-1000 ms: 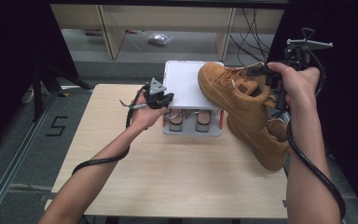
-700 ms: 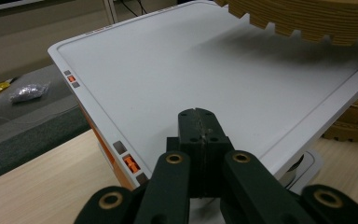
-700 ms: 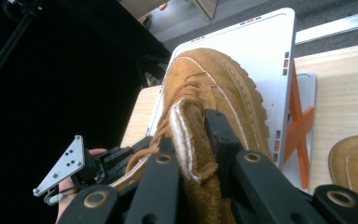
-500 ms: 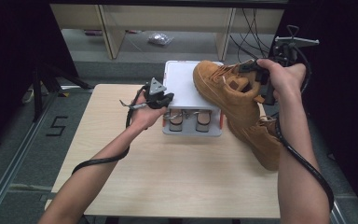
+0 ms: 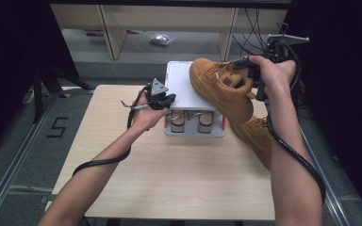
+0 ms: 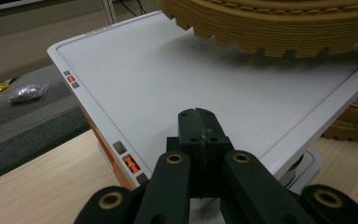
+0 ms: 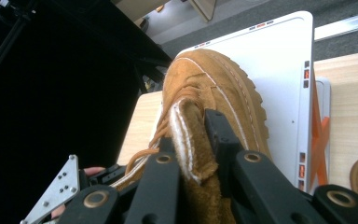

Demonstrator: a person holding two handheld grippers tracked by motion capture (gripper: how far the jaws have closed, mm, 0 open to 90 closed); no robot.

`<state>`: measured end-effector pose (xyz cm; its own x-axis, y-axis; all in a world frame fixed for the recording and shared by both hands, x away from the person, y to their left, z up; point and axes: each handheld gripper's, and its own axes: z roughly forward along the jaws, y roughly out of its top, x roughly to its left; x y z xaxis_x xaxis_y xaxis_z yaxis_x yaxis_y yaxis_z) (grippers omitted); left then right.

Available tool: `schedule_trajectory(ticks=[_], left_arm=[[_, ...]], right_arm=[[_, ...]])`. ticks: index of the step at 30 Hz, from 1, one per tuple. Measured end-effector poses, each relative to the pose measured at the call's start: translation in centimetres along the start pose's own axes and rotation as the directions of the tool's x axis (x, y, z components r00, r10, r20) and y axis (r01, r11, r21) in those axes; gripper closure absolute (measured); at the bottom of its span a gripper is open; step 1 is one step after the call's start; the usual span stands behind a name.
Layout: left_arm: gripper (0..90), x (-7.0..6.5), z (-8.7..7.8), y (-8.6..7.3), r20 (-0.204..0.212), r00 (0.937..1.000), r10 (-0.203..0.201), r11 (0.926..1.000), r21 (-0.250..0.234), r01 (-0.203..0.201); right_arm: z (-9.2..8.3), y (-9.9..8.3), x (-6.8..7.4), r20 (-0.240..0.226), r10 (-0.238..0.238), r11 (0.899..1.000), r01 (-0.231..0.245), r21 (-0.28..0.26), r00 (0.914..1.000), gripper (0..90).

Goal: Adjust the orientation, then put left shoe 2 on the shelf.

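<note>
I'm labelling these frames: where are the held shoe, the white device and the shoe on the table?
held shoe (image 5: 219, 87): high view, its tan side.
white device (image 6: 168, 84): left gripper view, its flat top.
shoe on the table (image 5: 259, 136): high view, its upper.

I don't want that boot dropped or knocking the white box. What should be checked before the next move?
1. Right gripper clamped on the held boot at its collar: ok.
2. Boot sole clear of the white lid: ok, a gap shows beneath the tread.
3. Left gripper shut, empty, at the lid's near edge: ok.
4. Second boot out of the way, on the table right of the box: ok.
5. Grip firmness: cannot tell.
</note>
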<state>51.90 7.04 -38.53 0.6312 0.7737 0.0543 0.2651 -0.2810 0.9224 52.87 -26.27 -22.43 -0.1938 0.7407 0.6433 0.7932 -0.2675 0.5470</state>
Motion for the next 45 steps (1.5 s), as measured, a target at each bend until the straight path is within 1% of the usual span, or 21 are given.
schedule_trajectory(ticks=[2,3,7,9,11,12,13,14,18,21,23,26,28,29,30,34,35,41,43,44,45], left_arm=[[89.7,0.0,0.0,0.0,0.000,1.0000,0.000,1.0000,0.000,0.000],[89.7,0.0,0.0,0.0,0.000,1.0000,0.000,1.0000,0.000,0.000],[89.7,0.0,0.0,0.0,0.000,1.0000,-0.001,1.0000,0.000,0.001],[89.7,0.0,0.0,0.0,0.002,1.0000,0.000,1.0000,0.000,0.000],[89.7,0.0,0.0,0.0,0.002,1.0000,0.001,1.0000,0.001,-0.001],[89.7,0.0,0.0,0.0,0.001,1.0000,-0.005,1.0000,0.000,0.005],[89.7,0.0,0.0,0.0,0.001,1.0000,-0.004,1.0000,0.001,0.004],[89.7,0.0,0.0,0.0,0.002,1.0000,-0.006,1.0000,0.000,0.006],[89.7,0.0,0.0,0.0,0.002,1.0000,0.001,1.0000,0.001,-0.001],[89.7,0.0,0.0,0.0,0.001,1.0000,-0.005,1.0000,0.000,0.005],[89.7,0.0,0.0,0.0,0.000,1.0000,-0.003,1.0000,0.002,0.003],[89.7,0.1,0.0,0.0,0.006,0.9999,-0.008,1.0000,-0.002,0.008],[89.7,0.0,0.0,0.0,0.003,1.0000,0.004,1.0000,0.000,-0.004],[89.7,0.1,0.0,0.0,0.004,1.0000,0.004,1.0000,0.002,-0.004],[89.7,0.1,0.0,0.0,0.006,1.0000,-0.004,1.0000,0.002,0.004],[89.7,0.0,0.0,0.0,0.001,1.0000,0.000,1.0000,0.002,0.000],[89.7,0.0,0.0,0.0,0.000,1.0000,-0.001,1.0000,0.003,0.001],[89.7,0.1,-0.1,0.0,0.001,1.0000,-0.005,1.0000,0.004,0.005],[89.7,0.2,-0.1,0.0,0.001,1.0000,-0.002,1.0000,0.005,0.002],[89.7,0.2,-0.1,0.0,0.000,1.0000,-0.001,1.0000,0.005,0.001],[89.7,0.2,-0.1,0.0,0.001,1.0000,-0.001,1.0000,0.005,0.001]], right_arm=[[0.4,0.1,0.1,0.008,-0.009,1.000,0.009,-0.003,0.9999,83.9],[0.6,0.1,0.3,0.003,0.006,1.000,-0.006,0.001,1.0000,83.9],[1.6,0.3,0.5,0.008,0.002,1.000,-0.002,0.003,1.0000,83.9],[1.9,0.3,0.7,0.006,0.012,1.000,-0.012,0.006,0.9999,83.9],[2.4,0.4,0.7,0.008,0.000,1.000,0.000,0.003,1.0000,83.8],[2.5,0.4,0.9,0.004,0.017,1.000,-0.017,0.004,0.9998,83.8],[2.8,0.4,1.0,0.006,0.012,1.000,-0.012,0.002,0.9999,83.8],[2.8,0.4,1.0,0.004,0.023,1.000,-0.023,0.003,0.9997,83.9],[3.4,0.4,1.1,0.005,0.021,1.000,-0.021,-0.006,0.9998,83.8],[3.8,0.4,1.0,0.007,0.016,1.000,-0.016,-0.014,0.9998,83.7],[4.1,0.3,1.0,0.007,0.034,0.999,-0.034,-0.012,0.9994,83.7],[4.2,0.4,1.0,0.011,0.015,1.000,-0.015,-0.014,0.9998,83.7],[4.2,0.4,1.1,0.007,0.019,1.000,-0.019,-0.008,0.9998,83.6],[4.3,0.5,1.0,0.006,0.016,1.000,-0.016,-0.010,0.9999,83.7],[4.4,0.6,1.1,0.003,0.033,0.999,-0.033,-0.004,0.9995,83.6],[4.8,0.7,0.9,0.005,0.033,0.999,-0.032,-0.008,0.9995,83.6],[4.8,0.7,0.9,0.005,0.046,0.999,-0.046,-0.006,0.9989,83.6],[5.2,1.0,0.5,0.014,0.055,0.998,-0.055,-0.007,0.9984,82.5],[5.4,1.2,0.1,0.027,0.045,0.999,-0.045,-0.015,0.9986,81.8],[5.5,1.2,0.0,0.025,0.055,0.998,-0.054,-0.017,0.9982,81.6],[5.6,1.2,-0.2,0.029,0.043,0.999,-0.042,-0.018,0.9987,81.3]])
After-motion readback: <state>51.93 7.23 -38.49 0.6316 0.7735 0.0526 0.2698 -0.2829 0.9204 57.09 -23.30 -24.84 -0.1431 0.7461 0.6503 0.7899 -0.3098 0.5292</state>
